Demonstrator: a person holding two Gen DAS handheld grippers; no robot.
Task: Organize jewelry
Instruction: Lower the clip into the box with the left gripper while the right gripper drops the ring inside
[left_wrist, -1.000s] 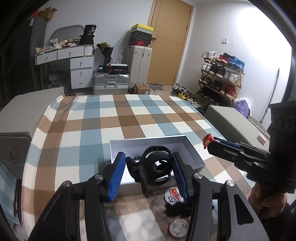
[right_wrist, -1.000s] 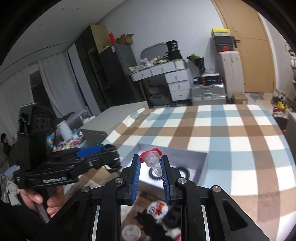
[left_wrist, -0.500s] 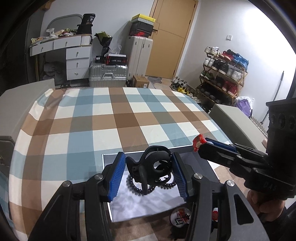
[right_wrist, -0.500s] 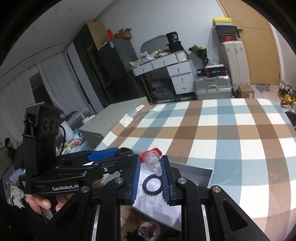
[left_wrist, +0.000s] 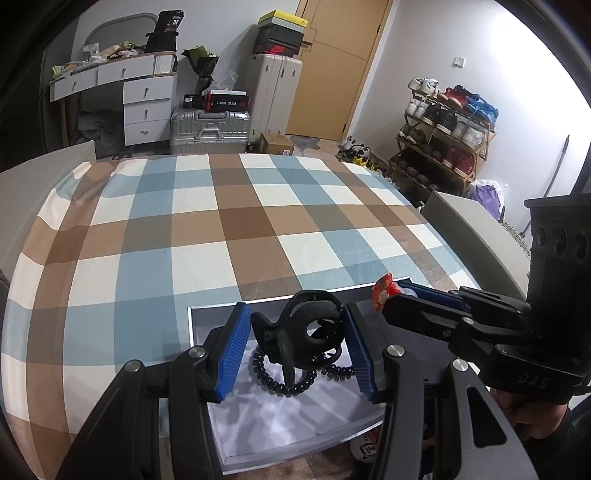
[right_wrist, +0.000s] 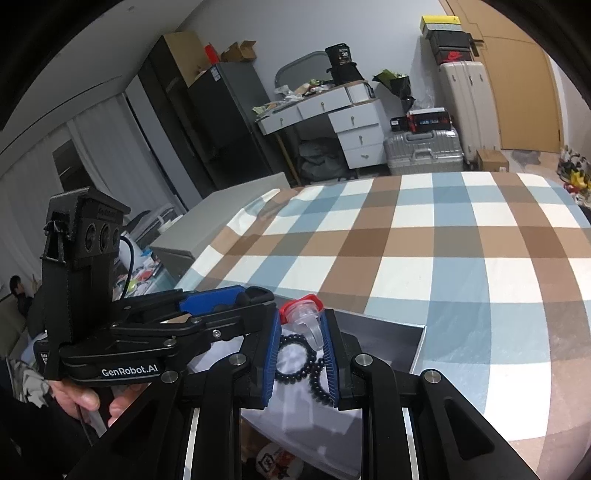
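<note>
Left gripper (left_wrist: 295, 347): fingers pinching a black hair claw clip (left_wrist: 303, 332), held over the tray.
Right gripper (right_wrist: 299, 354): fingers pinching a clear clip with red top (right_wrist: 304, 314), above the tray.
Tray (left_wrist: 207, 321): grey, white-lined, on the checked counter (left_wrist: 221, 229).
Beaded bracelets (right_wrist: 295, 360): black, lying inside the tray.

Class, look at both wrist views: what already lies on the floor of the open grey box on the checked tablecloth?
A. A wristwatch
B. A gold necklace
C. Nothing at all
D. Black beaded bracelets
D: black beaded bracelets lie on the pale floor of the grey box, below the hair claw that the left gripper holds.
</note>
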